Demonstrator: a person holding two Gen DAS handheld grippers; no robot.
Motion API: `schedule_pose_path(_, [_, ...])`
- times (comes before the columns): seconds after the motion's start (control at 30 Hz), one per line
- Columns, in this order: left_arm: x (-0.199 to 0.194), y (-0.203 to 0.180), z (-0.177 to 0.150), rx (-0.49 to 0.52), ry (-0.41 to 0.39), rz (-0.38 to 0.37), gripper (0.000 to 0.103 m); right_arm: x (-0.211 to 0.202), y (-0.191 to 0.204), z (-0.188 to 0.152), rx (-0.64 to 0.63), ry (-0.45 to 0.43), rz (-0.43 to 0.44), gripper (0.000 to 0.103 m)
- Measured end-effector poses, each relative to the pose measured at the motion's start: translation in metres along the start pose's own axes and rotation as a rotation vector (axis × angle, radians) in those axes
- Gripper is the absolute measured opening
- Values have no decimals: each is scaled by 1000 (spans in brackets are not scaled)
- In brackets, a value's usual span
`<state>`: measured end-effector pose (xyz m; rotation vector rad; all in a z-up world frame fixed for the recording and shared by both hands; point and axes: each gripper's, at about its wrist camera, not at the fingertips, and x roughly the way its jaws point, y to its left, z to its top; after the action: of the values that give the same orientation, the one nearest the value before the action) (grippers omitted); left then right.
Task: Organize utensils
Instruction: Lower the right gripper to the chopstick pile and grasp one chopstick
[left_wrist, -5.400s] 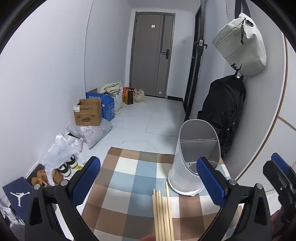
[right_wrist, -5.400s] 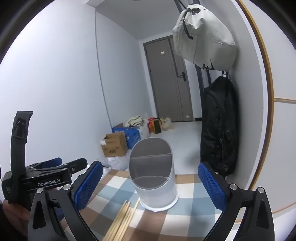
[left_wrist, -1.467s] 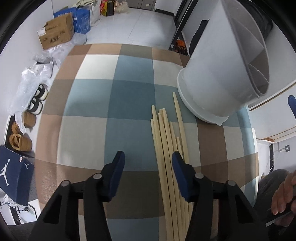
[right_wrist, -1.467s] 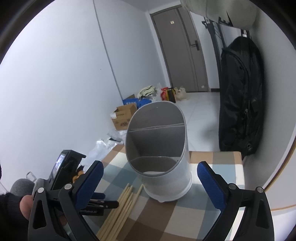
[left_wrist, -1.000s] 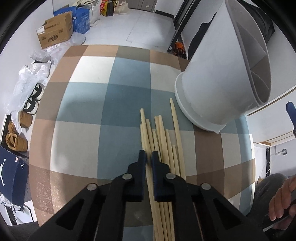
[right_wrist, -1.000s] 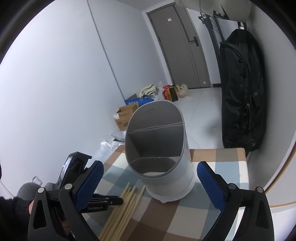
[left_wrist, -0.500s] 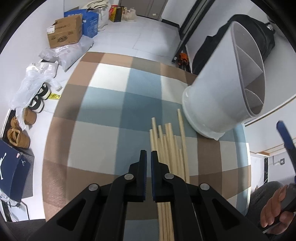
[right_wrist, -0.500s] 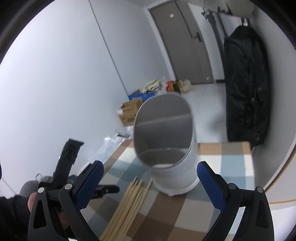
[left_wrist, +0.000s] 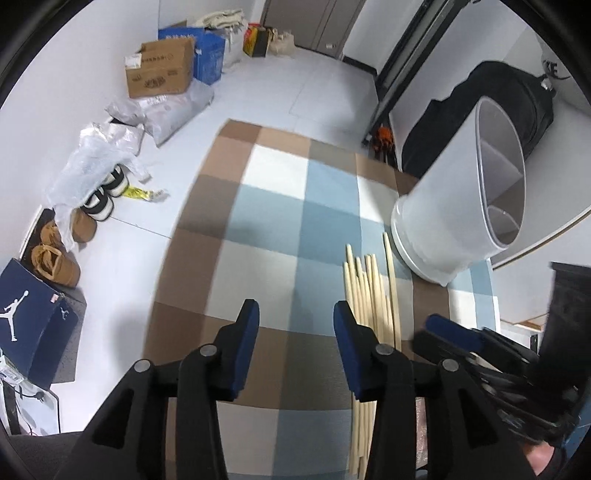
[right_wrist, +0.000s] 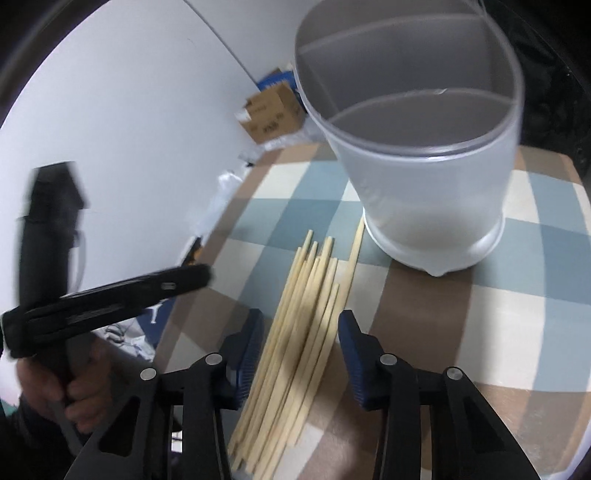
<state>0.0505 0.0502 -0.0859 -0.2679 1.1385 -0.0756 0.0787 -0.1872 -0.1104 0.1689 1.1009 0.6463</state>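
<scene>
Several wooden chopsticks (right_wrist: 306, 295) lie in a loose bundle on the checked tablecloth (right_wrist: 424, 306), in front of a white divided utensil holder (right_wrist: 424, 177). My right gripper (right_wrist: 301, 328) hangs low over the bundle. Its jaws are closing with the chopsticks between the blue pads (right_wrist: 255, 332), and I see no firm press on them. My left gripper (left_wrist: 295, 321) is opening with nothing between its fingers. The chopsticks (left_wrist: 369, 288) sit just right of its right finger (left_wrist: 343, 328). The holder (left_wrist: 443, 206) stands to the far right.
A hand (right_wrist: 74, 387) holds the left gripper (right_wrist: 110, 291) at the table's left edge. On the floor to the left are a cardboard box (left_wrist: 159, 70), plastic bags, shoes (left_wrist: 99, 195) and a blue shoe box (left_wrist: 29, 314). A black backpack (left_wrist: 491, 92) leans behind the holder.
My left gripper went from shut to open and drew back to the left of the chopsticks. The right gripper tipped down over the bundle and its jaws narrowed from wide open.
</scene>
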Motion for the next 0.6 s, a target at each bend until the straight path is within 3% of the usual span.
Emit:
schedule_pose_path(0.07, [-3, 3, 0, -1, -10, 10, 36, 12, 4, 5, 14, 31, -8, 34])
schedule_pose_path(0.3, [-9, 17, 0, 22, -39, 53, 36, 45, 25, 22, -28, 108, -189, 23])
schedule_pose_path(0.43, [-11, 26, 1, 10, -40, 46, 36, 51, 29, 26, -75, 133, -291, 6])
schedule_pose_path(0.47, [-11, 27, 1, 5, -39, 44, 36, 52, 31, 26, -82, 138, -307, 6])
schedule_pose_path(0.57, [-11, 33, 1, -16, -30, 41, 36, 47, 30, 28, -64, 144, -303, 5])
schedule_pose_path(0.6, [-11, 34, 1, -22, -29, 38, 36, 47, 30, 28, -56, 138, -293, 0])
